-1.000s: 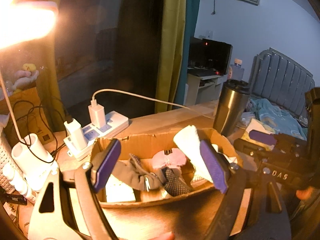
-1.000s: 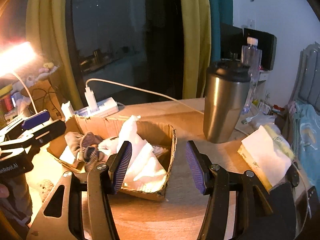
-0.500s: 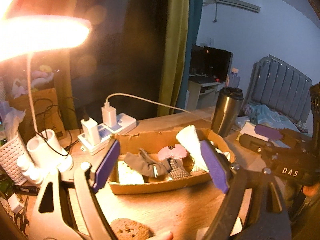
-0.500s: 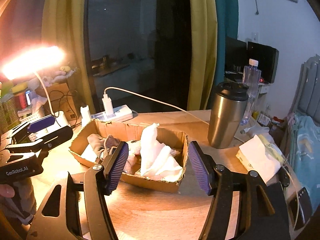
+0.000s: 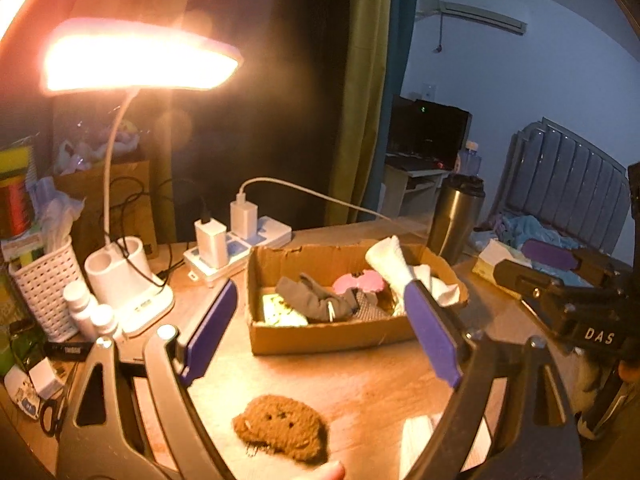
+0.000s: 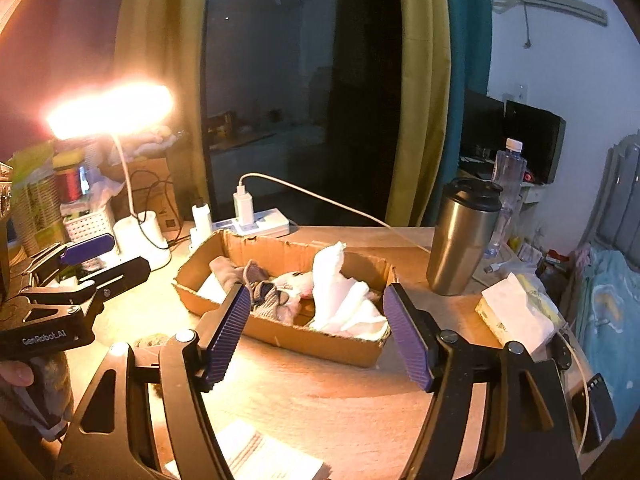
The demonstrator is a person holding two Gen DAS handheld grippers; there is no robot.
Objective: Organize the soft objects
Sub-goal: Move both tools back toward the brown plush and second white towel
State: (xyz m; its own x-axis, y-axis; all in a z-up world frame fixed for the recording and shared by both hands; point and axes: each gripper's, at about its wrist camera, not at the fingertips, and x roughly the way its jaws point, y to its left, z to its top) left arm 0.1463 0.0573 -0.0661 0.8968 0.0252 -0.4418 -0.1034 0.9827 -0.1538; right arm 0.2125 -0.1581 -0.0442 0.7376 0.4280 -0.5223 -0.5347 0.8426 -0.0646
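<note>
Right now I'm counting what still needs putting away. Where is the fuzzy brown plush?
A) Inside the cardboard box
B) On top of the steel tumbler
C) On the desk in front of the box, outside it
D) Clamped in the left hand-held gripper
C: the fuzzy brown plush lies on the bare desk, nearer the camera than the cardboard box, and the left hand-held gripper is open and empty.

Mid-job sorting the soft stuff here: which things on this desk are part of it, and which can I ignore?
Job:
cardboard box
white cloth and grey socks in it
brown fuzzy pouch, outside the box on the desk
folded white cloth, near edge
left gripper and right gripper, both open and empty

Ignore:
lamp
power strip
steel tumbler
tissue box
</note>
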